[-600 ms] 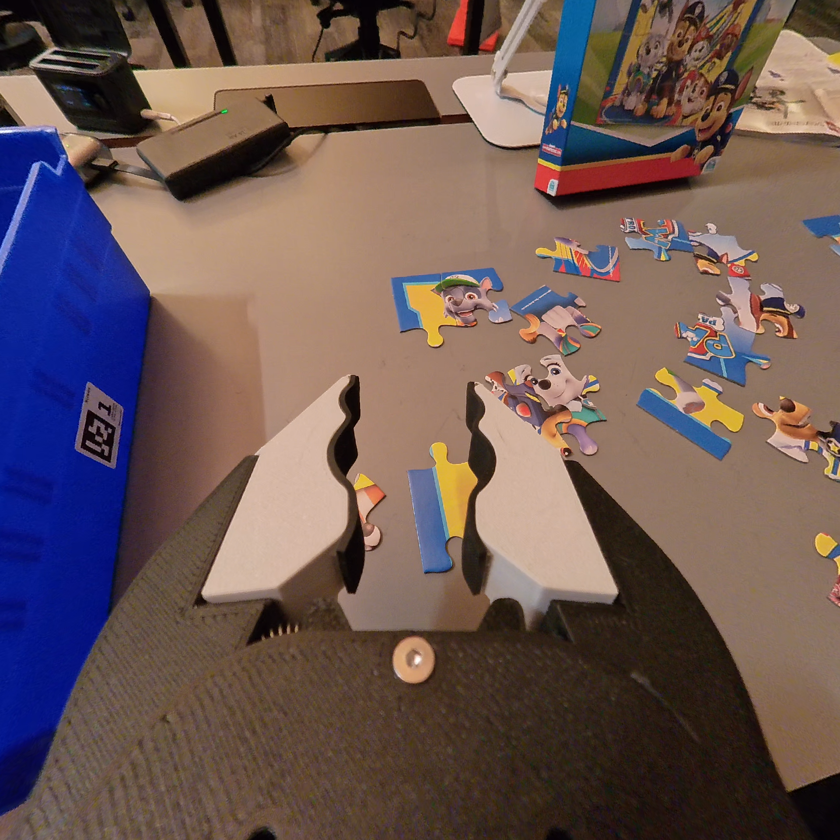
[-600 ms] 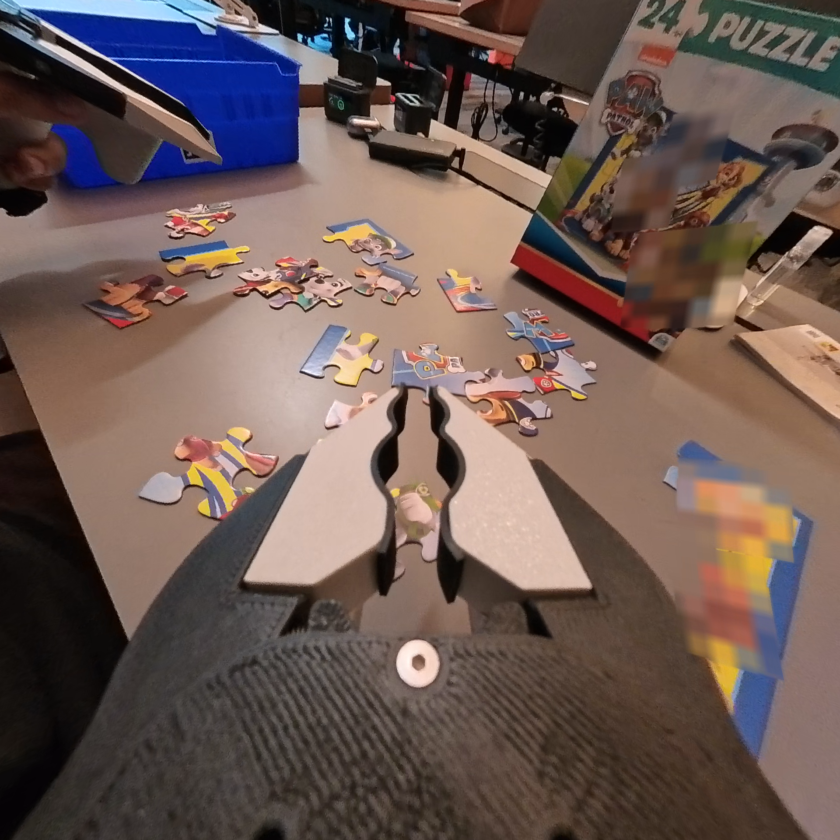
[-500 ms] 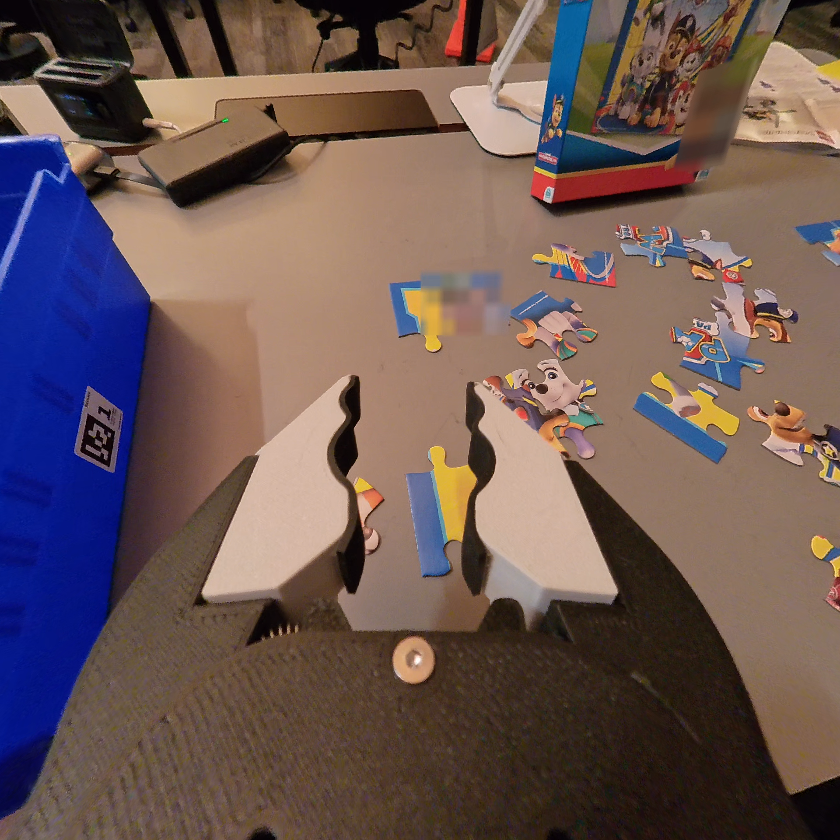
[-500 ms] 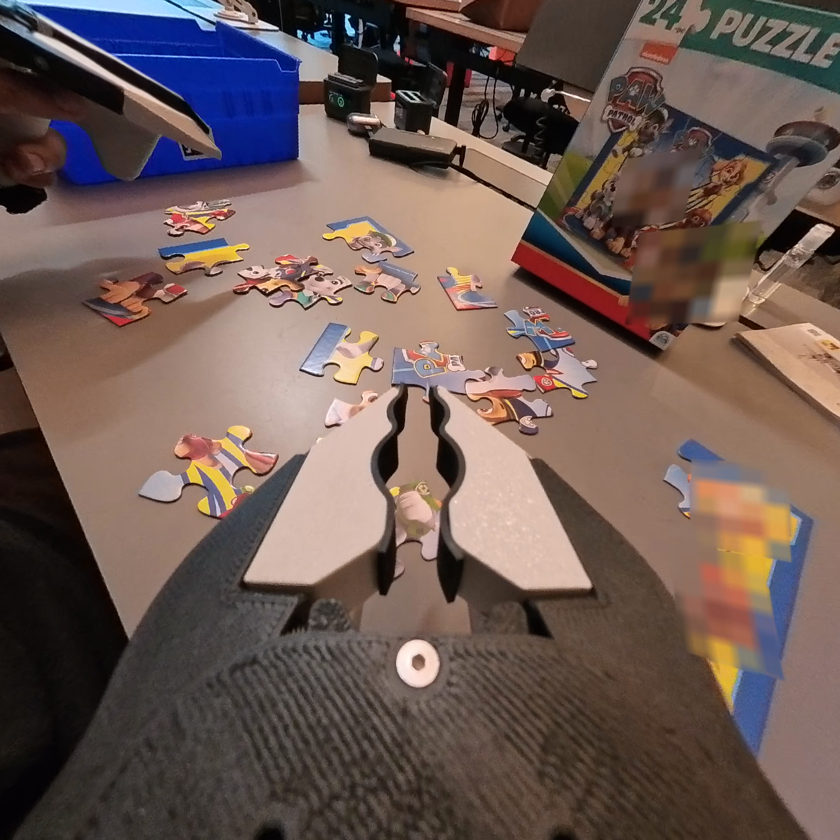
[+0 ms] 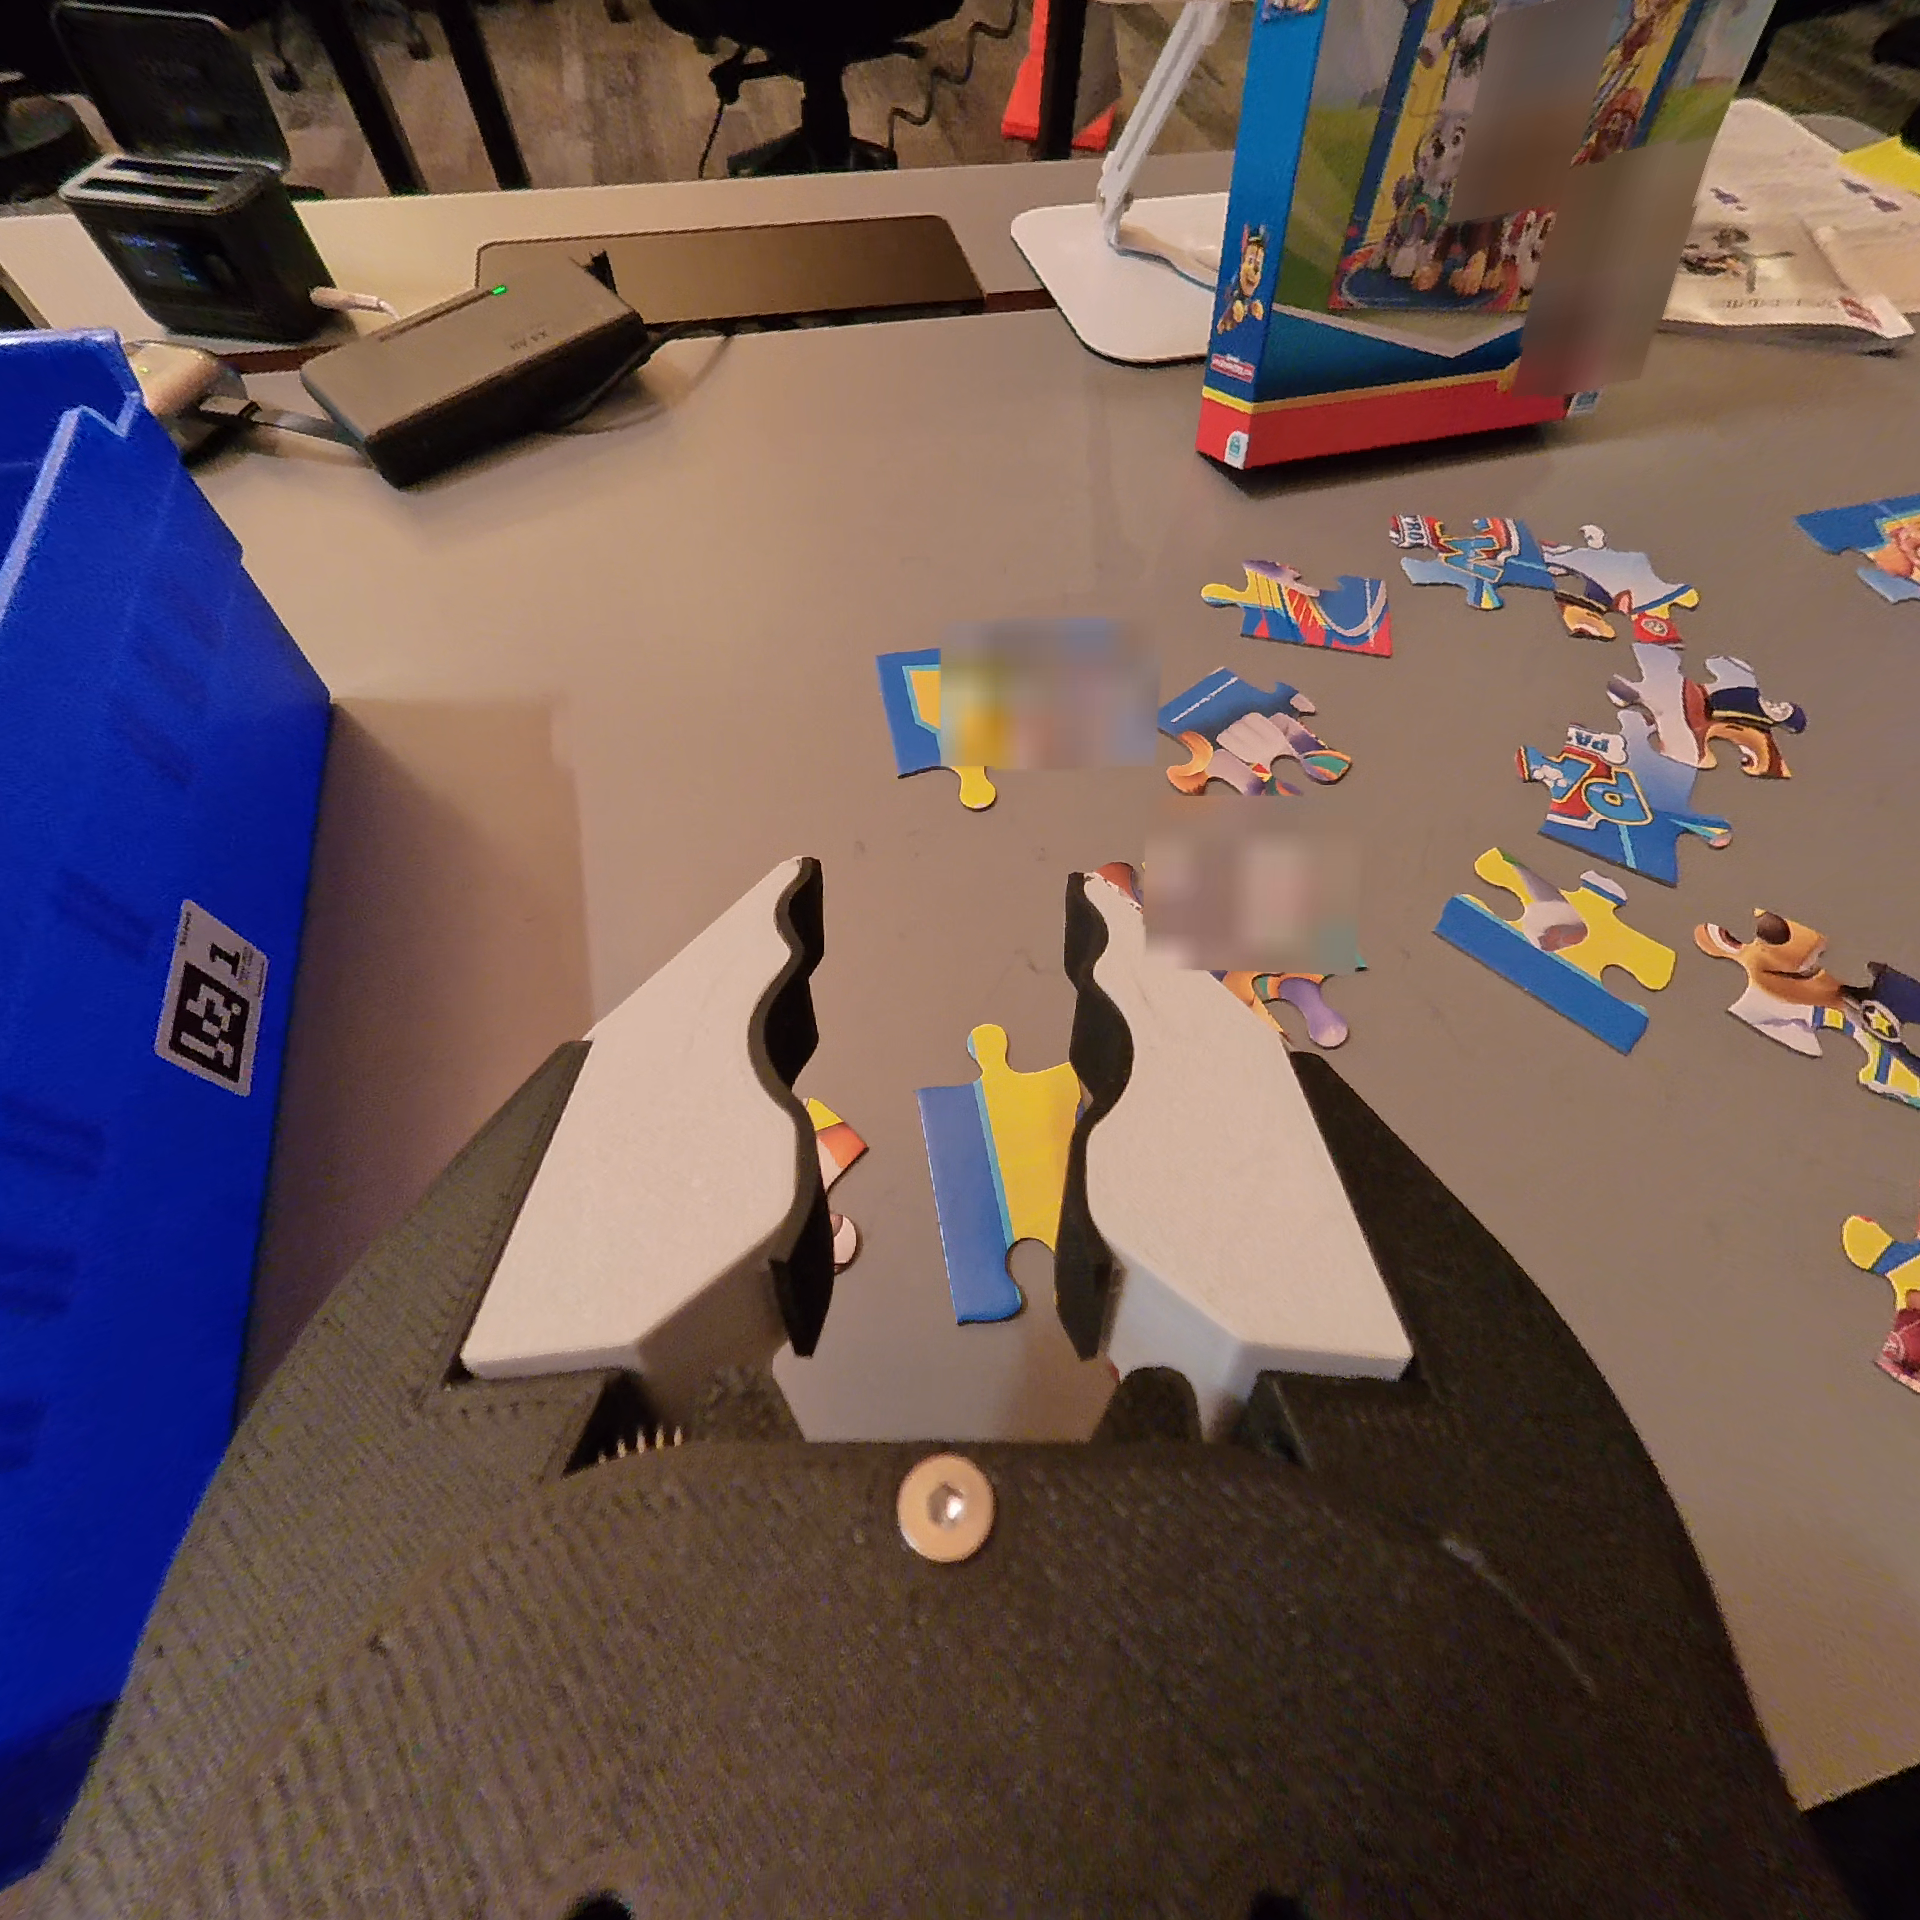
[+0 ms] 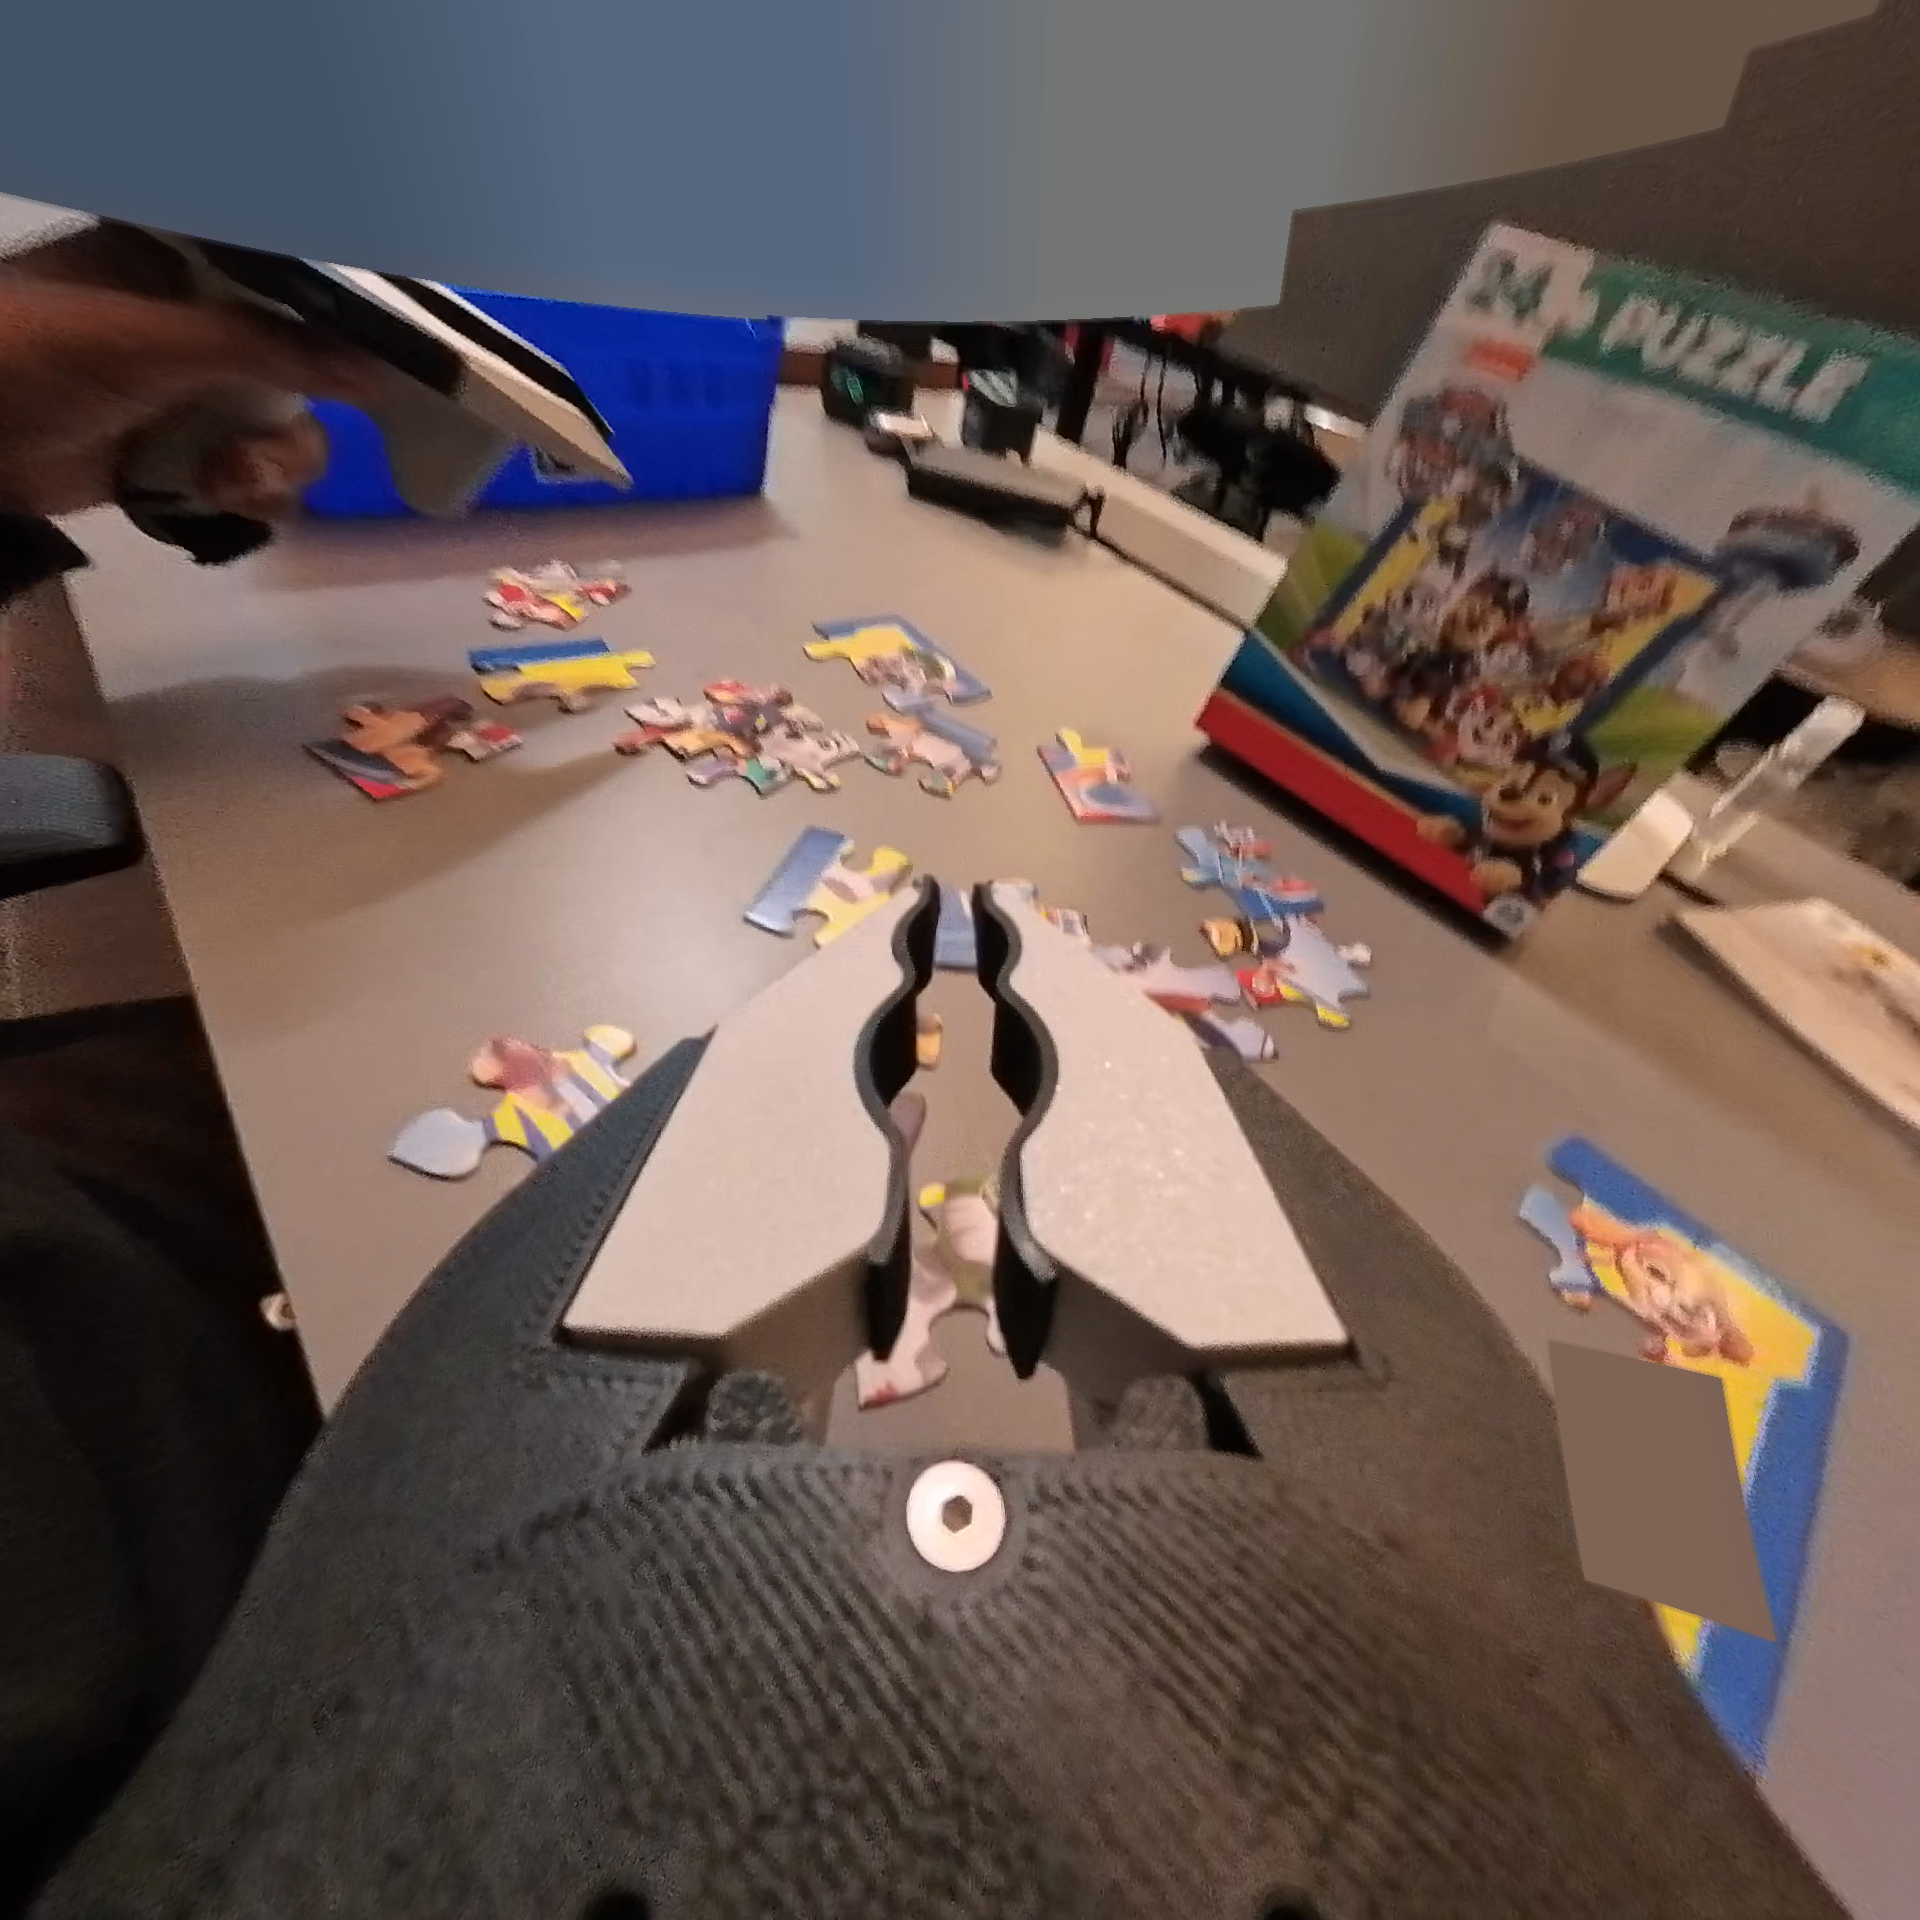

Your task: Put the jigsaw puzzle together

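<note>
The left tongs [image 5: 945, 883] stand wide open with nothing between the pads, raised above the tabletop [image 5: 727, 582]. Below the gap lies a blue-and-yellow puzzle piece [image 5: 997, 1174], partly under the right finger, and an orange-tipped piece [image 5: 836, 1143] shows under the left finger. The right tongs [image 6: 958, 894] are drawn narrow, only a slit between the tips and nothing pressed in it. A green-and-white piece [image 6: 961, 1257] lies flat on the surface beneath the fingers.

The tabletop is smooth grey. Loose colourful pieces are scattered over its middle, and a joined section with a blue border [image 6: 1704, 1309] sits toward the right near corner. A blue bin [image 5: 135, 831] fills the left side, just beside the left tongs. The upright puzzle box [image 5: 1351, 312] stands toward the far edge, with a white lamp base [image 5: 1122, 270] behind it and papers [image 5: 1787, 239] to its right. A dark power brick [image 5: 468, 364] lies at the far left corner.

The bare stretch between the bin and the pieces is the widest clear ground. Beyond the far edge are more desks and chair legs in a dim room.
</note>
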Demonstrator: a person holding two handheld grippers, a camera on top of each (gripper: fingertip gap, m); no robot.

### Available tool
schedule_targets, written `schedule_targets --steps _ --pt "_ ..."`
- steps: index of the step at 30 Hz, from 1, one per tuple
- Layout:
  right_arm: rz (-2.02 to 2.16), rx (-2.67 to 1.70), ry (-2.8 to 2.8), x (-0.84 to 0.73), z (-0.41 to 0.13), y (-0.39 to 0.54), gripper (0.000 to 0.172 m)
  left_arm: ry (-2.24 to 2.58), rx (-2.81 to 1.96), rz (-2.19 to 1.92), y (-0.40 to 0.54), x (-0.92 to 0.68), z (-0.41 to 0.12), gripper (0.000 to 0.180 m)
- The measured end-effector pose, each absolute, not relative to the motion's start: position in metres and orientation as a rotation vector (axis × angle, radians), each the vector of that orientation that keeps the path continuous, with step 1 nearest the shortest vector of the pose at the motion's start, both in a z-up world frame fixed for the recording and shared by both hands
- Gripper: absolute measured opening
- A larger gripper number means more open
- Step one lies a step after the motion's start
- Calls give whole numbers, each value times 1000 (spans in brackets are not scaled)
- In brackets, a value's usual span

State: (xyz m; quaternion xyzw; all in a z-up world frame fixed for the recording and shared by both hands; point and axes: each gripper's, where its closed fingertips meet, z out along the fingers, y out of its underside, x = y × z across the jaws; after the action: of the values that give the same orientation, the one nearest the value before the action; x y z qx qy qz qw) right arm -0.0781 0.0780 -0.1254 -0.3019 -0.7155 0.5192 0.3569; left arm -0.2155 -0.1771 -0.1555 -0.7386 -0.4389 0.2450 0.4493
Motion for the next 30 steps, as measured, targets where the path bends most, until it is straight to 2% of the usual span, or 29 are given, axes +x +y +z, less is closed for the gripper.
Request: schedule_targets --steps 10,30 --pt "1465 -629 -1844 -60 -108 53 7 -1082 -1826 600 -177 -215 -156 45" --pt "1482 -592 -1874 -57 -111 44 10 -1081 -1831 598 -176 -214 -157 45"
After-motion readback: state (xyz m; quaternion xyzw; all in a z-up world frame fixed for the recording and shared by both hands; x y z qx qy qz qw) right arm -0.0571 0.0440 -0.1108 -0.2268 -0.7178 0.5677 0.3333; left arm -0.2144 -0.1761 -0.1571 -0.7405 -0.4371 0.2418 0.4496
